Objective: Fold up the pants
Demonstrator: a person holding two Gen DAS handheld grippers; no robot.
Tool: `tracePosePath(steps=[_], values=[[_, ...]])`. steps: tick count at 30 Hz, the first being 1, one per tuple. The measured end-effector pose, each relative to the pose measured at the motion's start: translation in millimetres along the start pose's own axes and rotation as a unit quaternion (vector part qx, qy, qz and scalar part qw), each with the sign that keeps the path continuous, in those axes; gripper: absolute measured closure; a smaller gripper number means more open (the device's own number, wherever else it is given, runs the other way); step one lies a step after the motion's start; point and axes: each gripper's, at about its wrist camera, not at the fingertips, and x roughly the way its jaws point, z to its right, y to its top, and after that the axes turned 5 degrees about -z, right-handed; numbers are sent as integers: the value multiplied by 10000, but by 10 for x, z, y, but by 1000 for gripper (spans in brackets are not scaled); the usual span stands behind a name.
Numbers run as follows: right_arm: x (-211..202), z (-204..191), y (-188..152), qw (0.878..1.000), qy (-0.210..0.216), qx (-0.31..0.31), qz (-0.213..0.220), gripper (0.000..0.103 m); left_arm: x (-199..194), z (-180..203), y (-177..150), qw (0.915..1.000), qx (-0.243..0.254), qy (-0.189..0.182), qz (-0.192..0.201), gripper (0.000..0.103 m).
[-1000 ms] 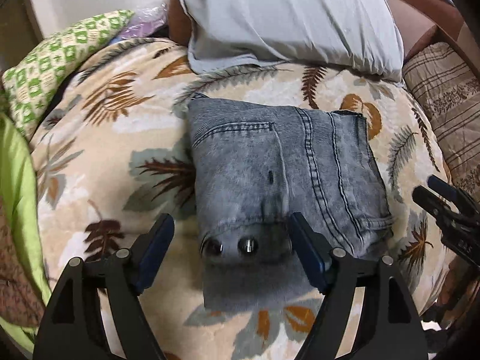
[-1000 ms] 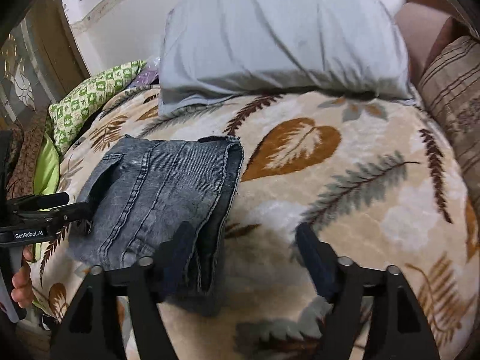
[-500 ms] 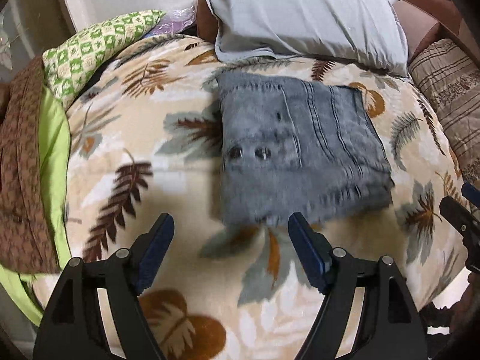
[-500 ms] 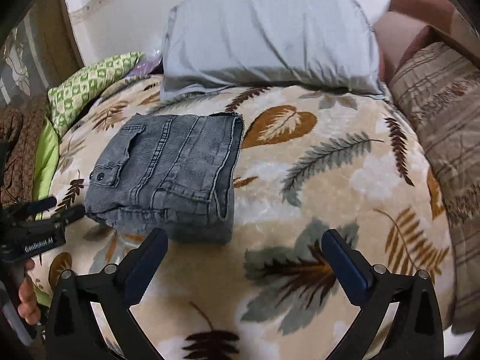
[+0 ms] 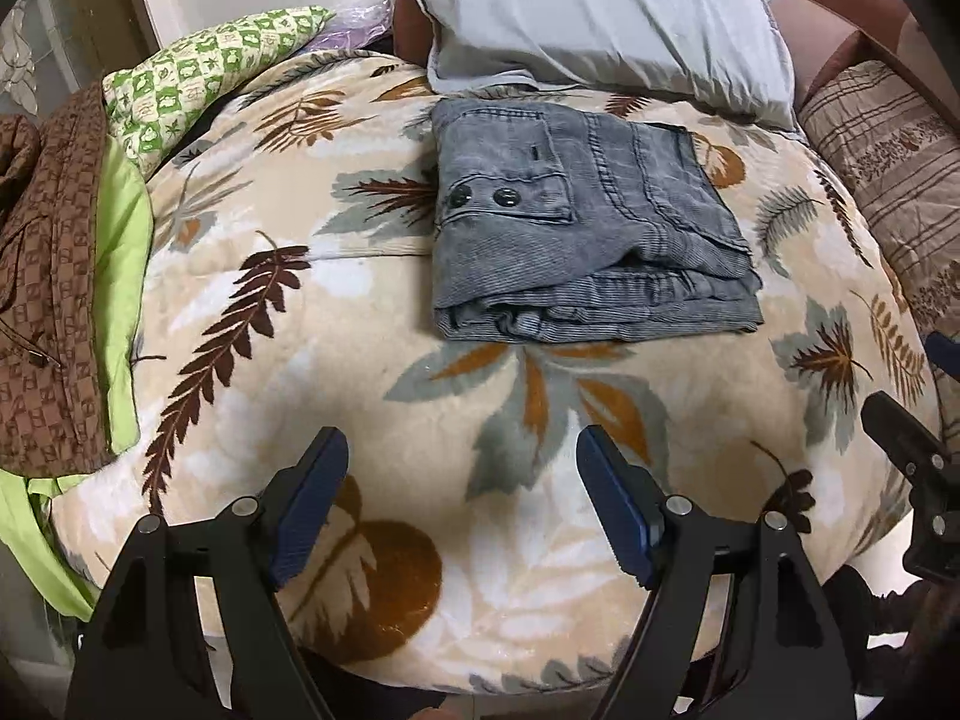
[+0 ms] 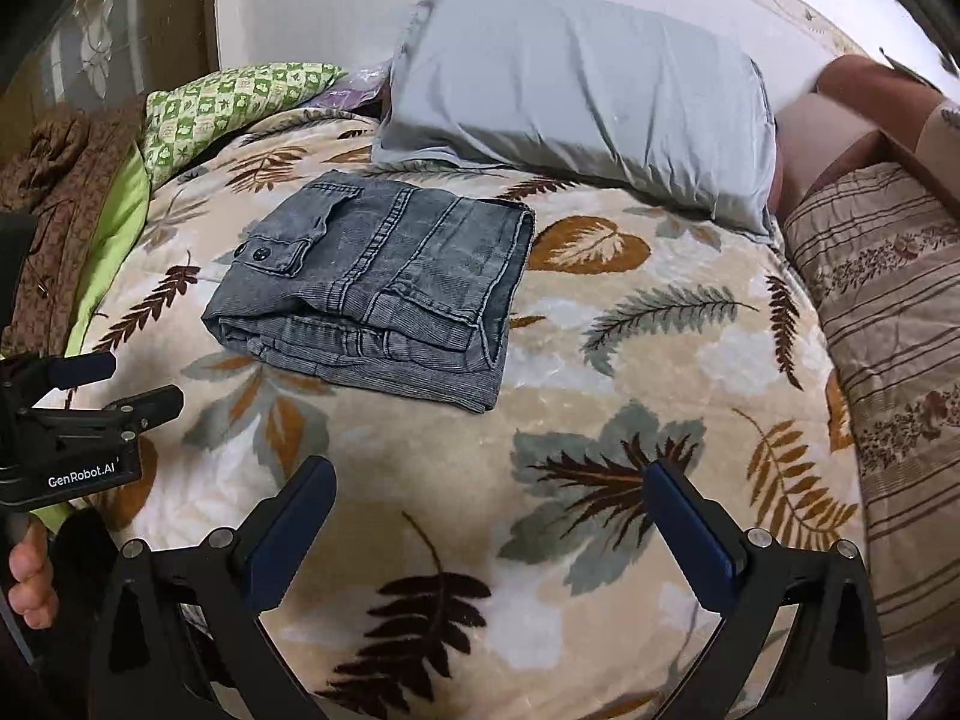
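The pants (image 5: 585, 222), soft thick denim folded into a floppy stack at the bed's (image 5: 360, 396) twelve o'clock, want gripping by the layered near edge; left tongs (image 5: 462, 504) and right tongs (image 6: 489, 531) gape empty.

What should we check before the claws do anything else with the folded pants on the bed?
1. Pants folded into a neat stack: ok.
2. Pants lying flat on the leaf blanket, not hanging off: ok.
3. Left claw open, nothing caught in it: ok.
4. Right claw open, nothing caught in it: ok.
5. Both claws clear of the pants: ok.
6. Bottom layers lined up under the stack: cannot tell, they are hidden.
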Motion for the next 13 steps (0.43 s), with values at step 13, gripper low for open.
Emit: tracePosePath(steps=[13], values=[[-1, 257, -91, 9987, 122, 492, -103, 0, -162, 157, -13, 9992, 299, -177, 216, 21]])
